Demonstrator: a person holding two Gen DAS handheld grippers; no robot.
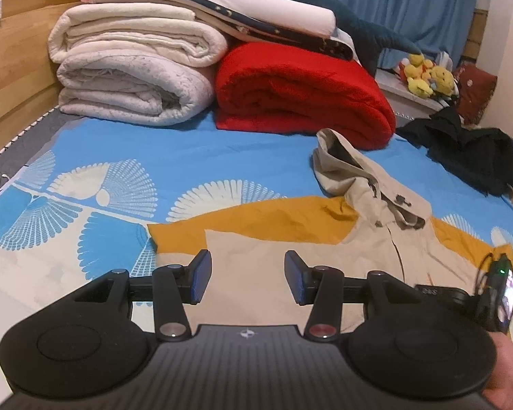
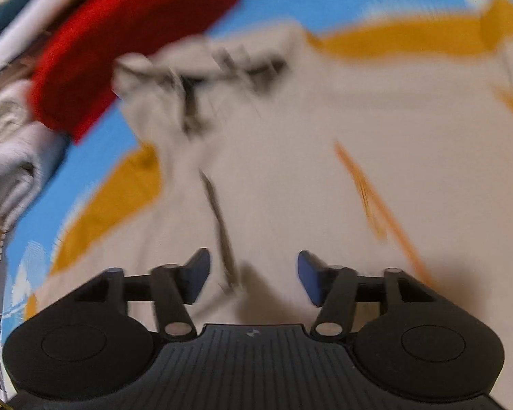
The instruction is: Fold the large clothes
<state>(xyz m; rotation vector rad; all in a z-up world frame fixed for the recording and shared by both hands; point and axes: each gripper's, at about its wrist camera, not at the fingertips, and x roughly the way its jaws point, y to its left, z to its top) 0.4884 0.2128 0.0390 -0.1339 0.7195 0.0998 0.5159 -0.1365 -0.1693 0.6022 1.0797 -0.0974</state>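
Wooden headboard (image 1: 13,51): light-brown panel at the far left of the left wrist view, bordering the bed.
Folded bedding (image 1: 133,65): cream and off-white quilts stacked against the headboard, with a white folded sheet with a navy patterned band (image 1: 242,10) lying across their top.
Bed sheet (image 1: 126,157): blue cotton printed with white fan shapes, covering the mattress and carrying everything else.
Red fleece blanket (image 1: 301,92): folded thick, just right of the quilt stack, touching it; in the right wrist view it shows as a blurred red mass (image 2: 126,37) at upper left.
Left gripper (image 1: 248,278): black two-finger tool with blue pads, jaws spread with only fabric seen beyond the gap; nothing is pinched. It hangs low over the near left part of the jacket.
Beige and mustard-yellow hooded jacket (image 1: 290,249): the task's garment, spread flat, front up, on the near middle of the bed; its hood (image 1: 345,164) points toward the red blanket, its dark zip line (image 1: 398,256) runs down the chest, and one yellow-topped sleeve reaches left.
Right gripper (image 2: 253,276): same build, jaws standing wide apart over the beige chest (image 2: 307,171) near the zip; no cloth between the pads. This view is motion-blurred.
Black garment (image 1: 468,150): crumpled heap at the far right edge of the bed, apart from the jacket.
Yellow plush toys (image 1: 424,75): cluster behind the heap, before a blue curtain (image 1: 410,0).
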